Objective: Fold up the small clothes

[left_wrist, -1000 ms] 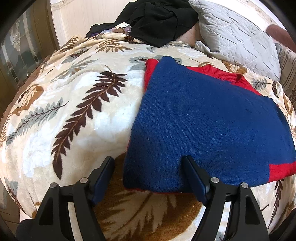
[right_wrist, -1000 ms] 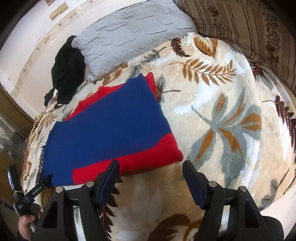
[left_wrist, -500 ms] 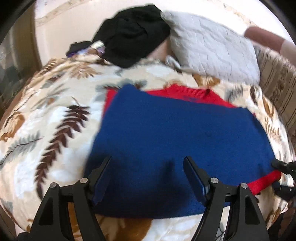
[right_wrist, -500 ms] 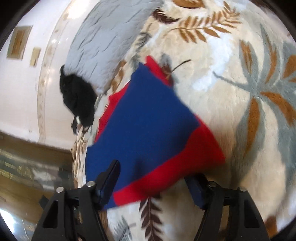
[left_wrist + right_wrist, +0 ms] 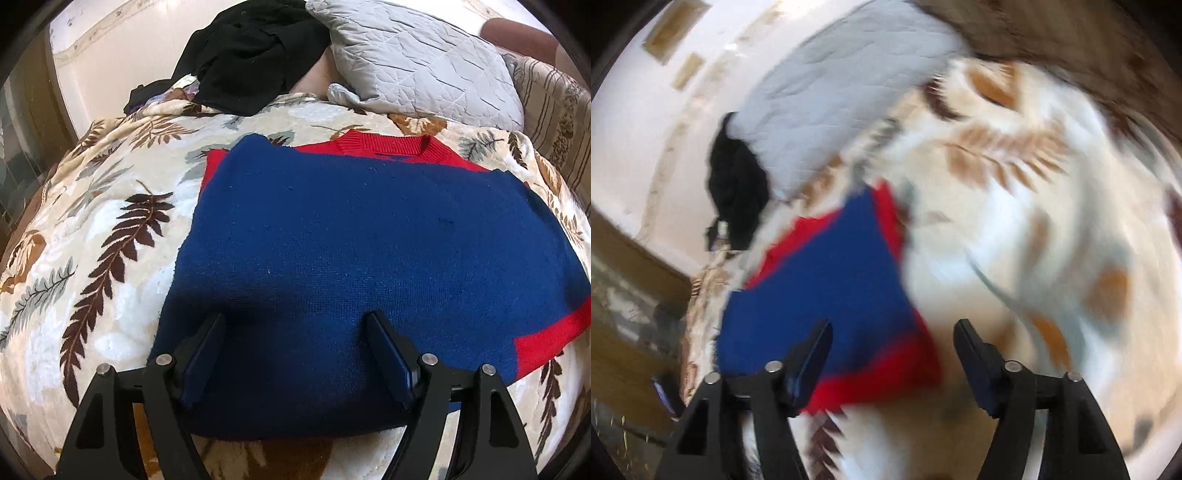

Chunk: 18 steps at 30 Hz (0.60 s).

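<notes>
Blue knit with red trim, the folded blue-and-red knitted sweater (image 5: 369, 258) lay flat across the middle of the frame on a cream plush blanket printed with brown and grey leaves (image 5: 110, 258) covering a bed, its red ribbed collar toward the top of the frame. A grey quilted pillow (image 5: 424, 62) and a heap of black clothing (image 5: 251, 55) sat in the upper part of the frame, well clear of the sweater.

Judged from this moment, the fold could have come undone if only the top layer were pinched at the near edge: the knit is thick and doubled, and a shallow bite might have peeled one layer away. The plush blanket could also have been caught along with the garment, dragging it askew.

The left gripper (image 5: 295, 354) hovered over the sweater's near edge at the bottom of the frame, jaws released and spread wide, blue knit showing between them but nothing clamped. The right gripper (image 5: 892, 354), seen through heavy blur, had just been opening; its jaws stood wide and released, the sweater's red-banded corner at lower centre showing between them, unpinched.
</notes>
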Available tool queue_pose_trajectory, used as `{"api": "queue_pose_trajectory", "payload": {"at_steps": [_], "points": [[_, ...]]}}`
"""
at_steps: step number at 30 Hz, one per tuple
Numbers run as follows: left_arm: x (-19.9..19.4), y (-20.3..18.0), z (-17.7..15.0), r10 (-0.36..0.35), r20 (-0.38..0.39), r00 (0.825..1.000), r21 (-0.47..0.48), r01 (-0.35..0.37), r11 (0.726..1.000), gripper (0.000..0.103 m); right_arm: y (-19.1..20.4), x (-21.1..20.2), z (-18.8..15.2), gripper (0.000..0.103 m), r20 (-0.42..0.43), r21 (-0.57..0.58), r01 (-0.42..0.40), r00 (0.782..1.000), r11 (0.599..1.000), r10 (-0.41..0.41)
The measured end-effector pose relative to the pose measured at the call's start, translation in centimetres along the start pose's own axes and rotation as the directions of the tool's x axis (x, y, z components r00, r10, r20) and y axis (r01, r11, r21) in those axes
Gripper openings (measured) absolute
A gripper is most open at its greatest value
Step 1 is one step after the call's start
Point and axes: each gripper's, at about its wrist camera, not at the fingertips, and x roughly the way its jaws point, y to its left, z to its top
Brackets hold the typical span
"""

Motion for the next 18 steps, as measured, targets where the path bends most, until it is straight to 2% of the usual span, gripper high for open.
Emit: {"api": "queue_pose_trajectory", "payload": {"at_steps": [1,4,5,6,7,9,11,13,14,15,16,18], "points": [[0.1,0.1,0.0,-0.003,0.0,1.0,-0.001,0.003,1.0,0.079,0.1,2.3,1.8,0.075,-0.053,-0.003,-0.026,0.998,1.0,0.026],[0.1,0.2,0.0,-0.011,-0.001,1.0,-0.003,0.011,1.0,0.08,-0.3,7.6,5.1,0.075,-0.146,0.016,-0.015,0.989,1.0,0.018],[0.1,0.2,0.0,-0.008,0.003,1.0,0.001,0.008,1.0,0.08,-0.4,9.1,5.5,0.063,-0.189,0.016,-0.022,0.982,1.0,0.025],[0.1,0.1,-0.1,-0.006,0.005,1.0,0.006,0.006,1.0,0.08,-0.2,10.4,5.8,0.015,-0.235,0.001,-0.011,0.972,1.0,0.011],[0.1,0.1,-0.1,-0.006,0.007,1.0,0.011,0.006,1.0,0.08,0.9,10.5,5.9,0.016,-0.236,-0.061,0.024,0.971,0.998,-0.038],[-0.1,0.3,-0.1,-0.017,0.004,1.0,0.015,0.017,1.0,0.08,2.3,9.2,6.0,0.015,-0.179,-0.133,0.059,0.98,0.989,-0.082],[-0.4,0.4,0.1,-0.02,-0.001,1.0,0.002,0.02,1.0,0.08,1.2,8.3,6.0,0.018,-0.12,-0.077,0.124,0.984,0.989,-0.132],[-1.1,0.5,0.6,-0.022,0.011,1.0,-0.028,0.023,0.999,0.08,0.6,7.1,5.4,0.031,-0.083,-0.057,0.153,0.984,0.987,-0.158],[-1.9,0.7,0.8,-0.033,0.039,0.999,-0.044,0.035,0.998,0.08,0.6,5.8,4.7,0.05,-0.047,-0.059,0.157,0.986,0.986,-0.16],[-2.2,0.7,1.0,-0.037,0.055,0.998,-0.049,0.04,0.998,0.08,0.8,4.8,4.2,0.073,-0.02,-0.052,0.167,0.986,0.985,-0.168],[-2.5,0.6,1.3,-0.036,0.061,0.997,-0.05,0.039,0.998,0.08,0.9,3.1,3.4,0.075,0.021,-0.032,0.162,0.987,0.986,-0.162],[-2.4,0.5,1.9,-0.049,0.054,0.997,-0.058,0.052,0.997,0.08,1.3,0.4,0.8,0.075,0.039,0.012,0.067,0.997,0.998,-0.068]]}}
